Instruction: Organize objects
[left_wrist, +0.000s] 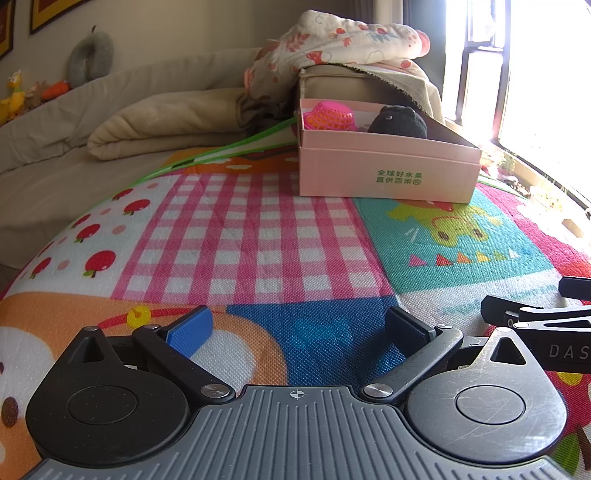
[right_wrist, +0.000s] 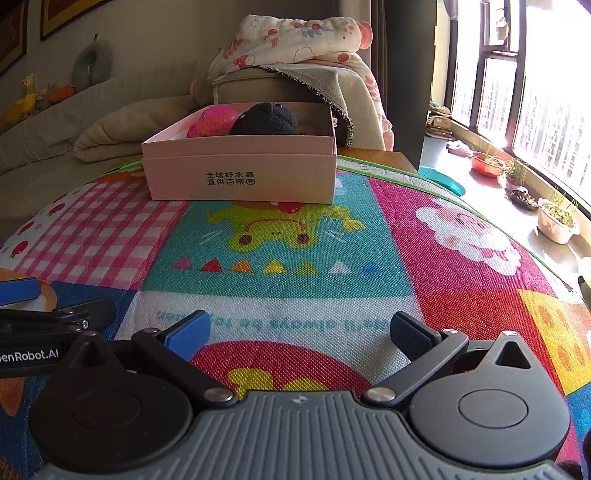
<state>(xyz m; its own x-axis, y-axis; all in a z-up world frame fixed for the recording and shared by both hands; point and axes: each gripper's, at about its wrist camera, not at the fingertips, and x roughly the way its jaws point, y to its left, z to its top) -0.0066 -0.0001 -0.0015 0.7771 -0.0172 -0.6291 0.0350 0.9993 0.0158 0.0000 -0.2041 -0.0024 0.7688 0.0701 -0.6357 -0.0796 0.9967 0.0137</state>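
While both claws are resting low over the patterned mat (right_wrist: 295, 236), you are holding the left claw (left_wrist: 295, 328) spread wide with nothing between its blue pads, and the right claw (right_wrist: 297, 332) is standing just as wide and just as empty, close beside it.

Straight ahead of the right claw, and ahead and to the right of the left one, the pink cardboard box (right_wrist: 240, 173) is sitting at the far edge of the mat, well apart from both.

Inside it a black plush toy (right_wrist: 266, 120) is bulging above the rim, with a pink mesh basket (right_wrist: 214, 122) lying just to its left.

No loose item is showing on the mat, so the sorting looks mostly finished.

If you are moving anything, the plush is likely soft and light: pinch it across the body and expect it to squash.

The mesh piece looks thin and springy, so take its rim gently.

The box is probably light but flimsy-walled; grip one wall near a corner, or push it instead.
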